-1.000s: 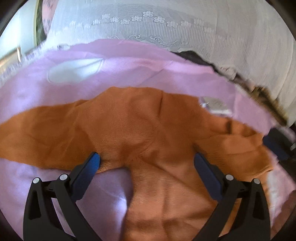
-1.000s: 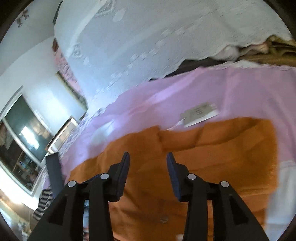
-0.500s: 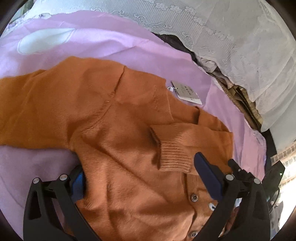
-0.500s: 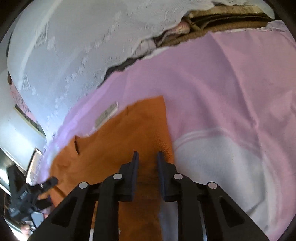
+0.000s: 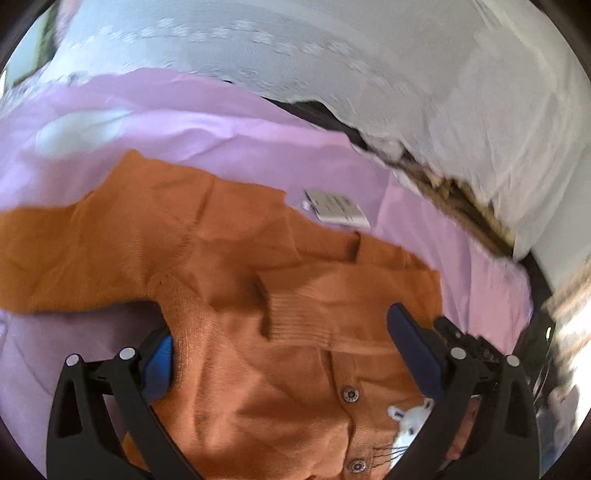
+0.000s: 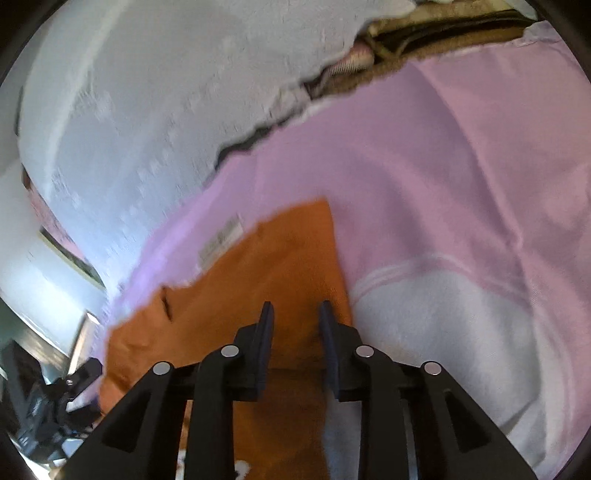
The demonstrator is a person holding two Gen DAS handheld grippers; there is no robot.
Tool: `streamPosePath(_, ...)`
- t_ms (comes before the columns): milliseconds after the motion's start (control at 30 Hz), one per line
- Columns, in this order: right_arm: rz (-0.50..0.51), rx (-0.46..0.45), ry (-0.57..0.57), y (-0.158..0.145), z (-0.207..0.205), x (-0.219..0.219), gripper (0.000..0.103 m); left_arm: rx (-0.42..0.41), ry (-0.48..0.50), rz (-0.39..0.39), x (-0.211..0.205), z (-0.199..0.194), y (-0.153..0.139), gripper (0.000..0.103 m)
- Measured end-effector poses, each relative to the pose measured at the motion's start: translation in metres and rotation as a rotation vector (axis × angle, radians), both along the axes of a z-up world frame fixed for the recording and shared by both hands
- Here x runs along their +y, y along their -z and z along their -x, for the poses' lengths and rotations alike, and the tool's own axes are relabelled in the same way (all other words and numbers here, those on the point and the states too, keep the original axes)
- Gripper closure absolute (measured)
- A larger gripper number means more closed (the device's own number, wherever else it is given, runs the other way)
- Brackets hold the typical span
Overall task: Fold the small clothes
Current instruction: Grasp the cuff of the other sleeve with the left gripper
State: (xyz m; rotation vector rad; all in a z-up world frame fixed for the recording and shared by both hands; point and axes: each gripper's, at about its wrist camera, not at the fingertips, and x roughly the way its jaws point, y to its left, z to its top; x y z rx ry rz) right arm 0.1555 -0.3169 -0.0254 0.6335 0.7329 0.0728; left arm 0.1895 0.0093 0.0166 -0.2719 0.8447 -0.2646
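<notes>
On the pink-lilac cotton sheet (image 5: 229, 125) lies a small orange knitted cardigan (image 5: 236, 266), front up, soft fine knit with a ribbed cuff (image 5: 306, 317) where one sleeve is folded across the chest. Other sleeve stretches flat toward the left of the left wrist view. Two round grey buttons (image 5: 350, 394) run down the placket; a white animal patch (image 5: 410, 424) sits beside them, partly hidden. A pale paper tag (image 5: 336, 206) rests on the sheet just past the neckline.

Left gripper (image 5: 280, 350): black frame, blue pads, jaws wide, straddling the cardigan body; pads sit beside the cloth without pinching it.

Right gripper (image 6: 295, 325): jaws narrow and parallel, having just eased open a little. Orange knit (image 6: 258, 280) lies between and beneath them near the garment's side edge; pads do not appear to press on it, though the knit directly under them is partly hidden.

Sheet shows soft creases and a white patch with pale stripes (image 6: 436, 317) beside the cardigan's edge. Behind, white lace fabric with a floral pattern (image 5: 369, 55) hangs, blurred. A dark gap with brownish woven material (image 6: 424, 33) shows between lace and sheet.
</notes>
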Motion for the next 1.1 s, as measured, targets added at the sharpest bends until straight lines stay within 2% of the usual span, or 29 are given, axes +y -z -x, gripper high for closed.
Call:
streamPosePath(67, 0.005, 0.004, -0.025, 0.000, -0.002, 0.002, 0.071, 0.033, 0.009, -0.196, -0.022, -0.010, 0.015, 0.005)
streamPosePath(133, 0.036, -0.003, -0.026, -0.003, -0.002, 0.006, 0.071, 0.085, -0.028, -0.248, -0.023, -0.019, 0.036, 0.004)
streamPosePath(167, 0.042, -0.015, -0.017, -0.005, 0.001, 0.006, 0.072, 0.107, -0.041, -0.241, -0.019, -0.021, 0.042, 0.004)
streamPosePath(300, 0.069, -0.118, 0.054, -0.023, 0.017, -0.001, 0.069, 0.069, -0.067, -0.136, 0.001, -0.015, 0.030, 0.005)
streamPosePath(333, 0.076, -0.103, 0.040, -0.022, 0.015, 0.001, 0.061, 0.068, -0.061, -0.101, 0.007, -0.013, 0.027, 0.005)
streamPosePath(367, 0.082, -0.049, 0.003, -0.016, 0.007, 0.005, 0.047, 0.075, -0.053, -0.065, 0.012, -0.010, 0.025, 0.005)
streamPosePath(400, 0.088, 0.024, -0.060, -0.005, -0.004, 0.012, 0.047, 0.086, -0.045, -0.012, 0.023, -0.007, 0.022, 0.005)
streamPosePath(433, 0.099, 0.006, -0.055, -0.008, -0.002, 0.013, 0.044, 0.096, -0.042, 0.034, 0.033, -0.003, 0.020, 0.005)
streamPosePath(500, 0.082, -0.021, -0.040, -0.012, 0.003, 0.008, 0.043, 0.106, -0.051, 0.141, 0.066, 0.008, 0.015, 0.005)
streamPosePath(600, -0.014, -0.071, 0.028, -0.012, 0.011, -0.010, 0.046, 0.096, -0.105, 0.270, 0.114, 0.034, 0.013, 0.005)
streamPosePath(667, -0.063, -0.103, 0.059, -0.011, 0.017, -0.019, 0.046, 0.080, -0.153, 0.318, 0.143, 0.051, 0.013, 0.005)
streamPosePath(800, -0.120, -0.110, 0.088, -0.004, 0.025, -0.028, 0.047, 0.109, -0.342, 0.359, 0.207, 0.076, 0.031, 0.005)
streamPosePath(900, -0.157, -0.115, 0.117, 0.002, 0.032, -0.032, 0.049, 0.111, -0.443, 0.536, 0.241, 0.080, 0.052, 0.005)
streamPosePath(967, -0.196, -0.111, 0.132, 0.007, 0.039, -0.036, 0.051, 0.095, -0.488, 0.541, 0.244, 0.075, 0.051, 0.005)
streamPosePath(1100, -0.225, -0.111, 0.134, 0.011, 0.044, -0.039, 0.051, 0.067, -0.517, 0.477, 0.241, 0.045, 0.050, 0.005)
